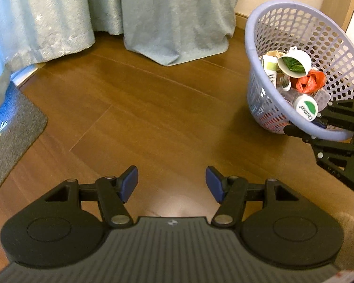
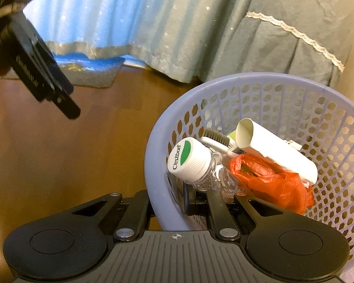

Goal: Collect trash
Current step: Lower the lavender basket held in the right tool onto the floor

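A lavender mesh basket (image 1: 250,52) (image 2: 153,146) stands on the wooden floor and is tipped toward me. In it lie a clear bottle with a white and green cap (image 1: 305,110) (image 2: 188,159), a white paper cup (image 1: 293,62) (image 2: 278,153), a crumpled orange plastic bag (image 1: 310,81) (image 2: 271,181) and a toothbrush (image 2: 216,141). My right gripper (image 2: 170,202) (image 1: 306,125) is shut on the basket's near rim, one finger outside the wall and one inside. To the left of the basket, my left gripper (image 1: 172,180) (image 2: 66,101) hangs open over bare floor with nothing between its blue pads.
Pale blue-green curtains (image 1: 177,23) hang down to the floor behind the basket. A grey mat (image 1: 11,136) lies at the far left. Brown wooden floor (image 1: 153,118) stretches between mat and basket. A cream wall stands behind the basket.
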Motion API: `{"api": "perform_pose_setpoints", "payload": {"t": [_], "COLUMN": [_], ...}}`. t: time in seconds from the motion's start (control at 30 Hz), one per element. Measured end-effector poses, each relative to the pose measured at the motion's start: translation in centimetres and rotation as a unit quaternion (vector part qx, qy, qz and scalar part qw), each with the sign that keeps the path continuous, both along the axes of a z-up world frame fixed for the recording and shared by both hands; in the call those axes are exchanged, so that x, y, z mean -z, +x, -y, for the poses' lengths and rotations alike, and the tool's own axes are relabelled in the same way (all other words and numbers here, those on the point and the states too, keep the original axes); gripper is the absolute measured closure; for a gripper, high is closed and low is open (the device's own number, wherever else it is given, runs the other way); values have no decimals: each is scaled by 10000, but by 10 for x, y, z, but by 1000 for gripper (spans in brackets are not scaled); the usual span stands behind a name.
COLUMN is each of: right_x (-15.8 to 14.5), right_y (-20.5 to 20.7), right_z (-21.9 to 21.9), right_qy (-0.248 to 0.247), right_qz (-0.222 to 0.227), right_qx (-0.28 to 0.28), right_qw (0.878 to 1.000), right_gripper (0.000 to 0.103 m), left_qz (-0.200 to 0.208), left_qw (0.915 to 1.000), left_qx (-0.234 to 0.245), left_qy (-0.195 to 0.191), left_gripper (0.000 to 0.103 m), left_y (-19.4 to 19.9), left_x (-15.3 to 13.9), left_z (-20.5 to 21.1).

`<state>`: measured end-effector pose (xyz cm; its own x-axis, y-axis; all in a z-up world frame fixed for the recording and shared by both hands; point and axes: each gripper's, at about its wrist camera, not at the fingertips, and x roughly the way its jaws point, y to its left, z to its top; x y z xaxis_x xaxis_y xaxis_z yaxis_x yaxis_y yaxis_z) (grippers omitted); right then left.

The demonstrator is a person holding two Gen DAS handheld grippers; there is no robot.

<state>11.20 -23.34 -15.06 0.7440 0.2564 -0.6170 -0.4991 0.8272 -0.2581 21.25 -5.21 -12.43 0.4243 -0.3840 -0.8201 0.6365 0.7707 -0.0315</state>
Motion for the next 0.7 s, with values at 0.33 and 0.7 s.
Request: {"api": "perform_pose_setpoints", "payload": {"t": [0.33, 0.7], "right_x": [-27, -44], "right_y": [7, 22], "right_z": [-20, -40], "right_qy": [812, 1822], "right_qz": [-596, -1485], "right_qx": [-877, -1540], "right_qw": [9910, 9597], "right_gripper": [97, 97], "left_qz": [-121, -369], "left_qw": [9996, 9970], "left_qx": [-243, -677], "left_qy": [60, 112], "left_gripper": [43, 41], "left_y": [-10, -25], "left_x": [-3, -4], "left_z": [-31, -64]}}
